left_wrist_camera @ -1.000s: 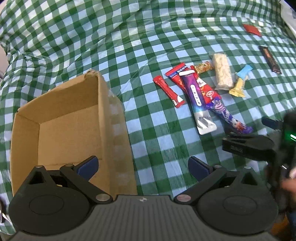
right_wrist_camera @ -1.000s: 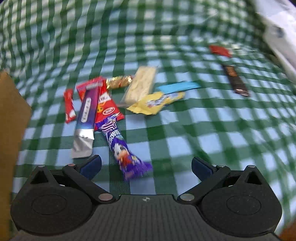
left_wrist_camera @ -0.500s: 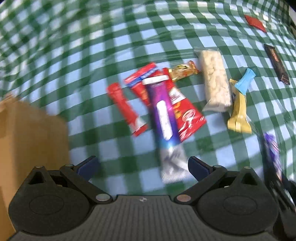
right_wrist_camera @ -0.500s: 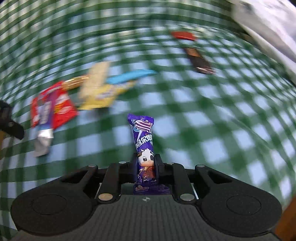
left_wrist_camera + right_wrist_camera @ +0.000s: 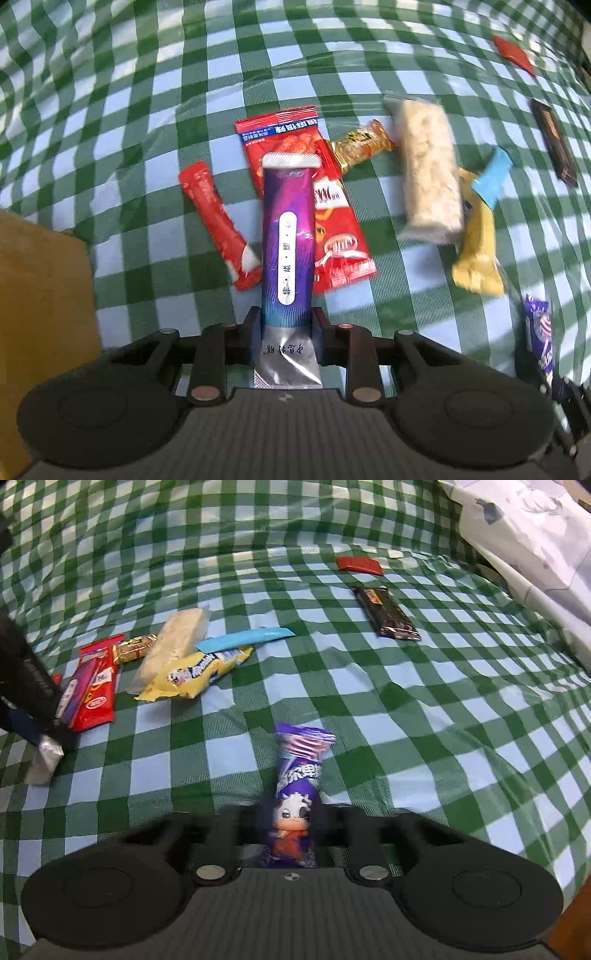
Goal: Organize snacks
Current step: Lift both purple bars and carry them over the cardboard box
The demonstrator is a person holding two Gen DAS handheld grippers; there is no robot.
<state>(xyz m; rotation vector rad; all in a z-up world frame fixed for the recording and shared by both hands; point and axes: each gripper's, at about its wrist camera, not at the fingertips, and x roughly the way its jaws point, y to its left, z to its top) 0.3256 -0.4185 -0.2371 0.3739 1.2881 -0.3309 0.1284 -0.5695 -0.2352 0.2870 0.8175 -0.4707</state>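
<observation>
From the left wrist camera, we look steeply down at a green and white checked cloth [image 5: 147,110]. Our left gripper [image 5: 286,334] has just been closing, and its jaws now press on the silver lower end of a long purple packet [image 5: 286,236], which stretches straight away from the jaws. That packet lies over a red bag [image 5: 332,206]. A narrow red stick [image 5: 218,218] lies just to its left, touching its edge near the bottom. Further right we see a gold-wrapped sweet [image 5: 360,147], a pale rice bar [image 5: 430,166], a yellow packet [image 5: 478,251] and a blue strip [image 5: 493,177] bunched together. A dark bar [image 5: 554,144] and a small red wrapper [image 5: 515,53] lie well apart, far right. A cardboard box [image 5: 40,314] fills the left edge.

From the right wrist camera, our right gripper [image 5: 290,834] is clamped on the lower end of a purple cartoon candy [image 5: 297,786], which points forward and stands tilted above the cloth. The pile of snacks sits to the upper left, beside the other gripper's dark body. A white patterned fabric [image 5: 535,528] covers the upper right corner.
</observation>
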